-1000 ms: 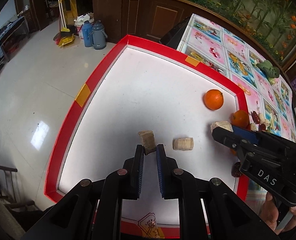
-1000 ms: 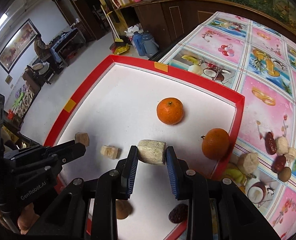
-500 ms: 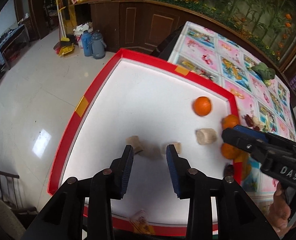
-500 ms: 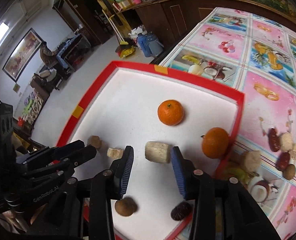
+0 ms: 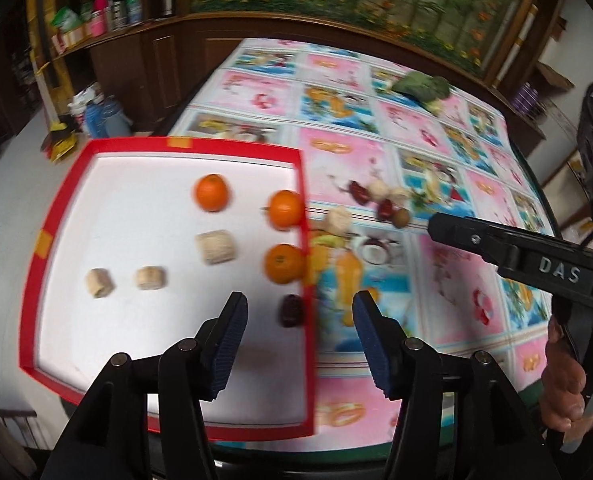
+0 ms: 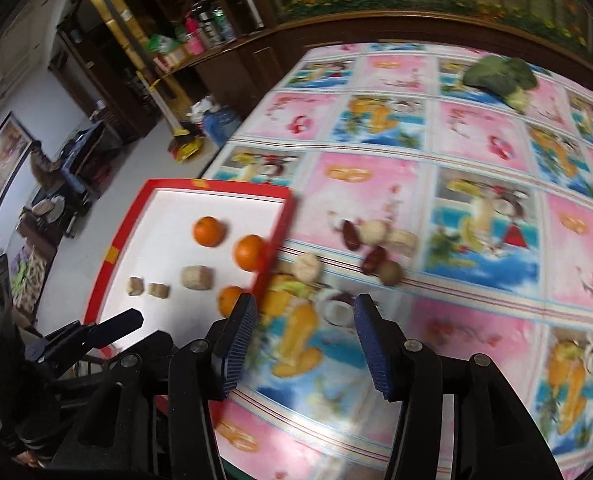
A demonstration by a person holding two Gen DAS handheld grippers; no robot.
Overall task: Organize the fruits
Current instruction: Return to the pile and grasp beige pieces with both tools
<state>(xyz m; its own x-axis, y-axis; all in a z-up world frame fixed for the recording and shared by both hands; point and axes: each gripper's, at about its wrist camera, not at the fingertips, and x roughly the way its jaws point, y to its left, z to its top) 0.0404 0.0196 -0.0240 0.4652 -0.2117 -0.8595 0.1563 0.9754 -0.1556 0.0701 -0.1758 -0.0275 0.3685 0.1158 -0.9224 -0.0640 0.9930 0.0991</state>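
Three oranges (image 5: 212, 197) and pale cut pieces (image 5: 216, 247) lie in the red-rimmed tray (image 5: 305, 216) at the table's left edge. Both left tongs (image 5: 296, 338) and right tongs (image 6: 302, 342) (marked "DAS") gape wide, empty.

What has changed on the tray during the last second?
Both claws let go: the left claw released a small beige piece, the right claw the big beige piece. Both swung toward the loose fruits. The oranges stayed.
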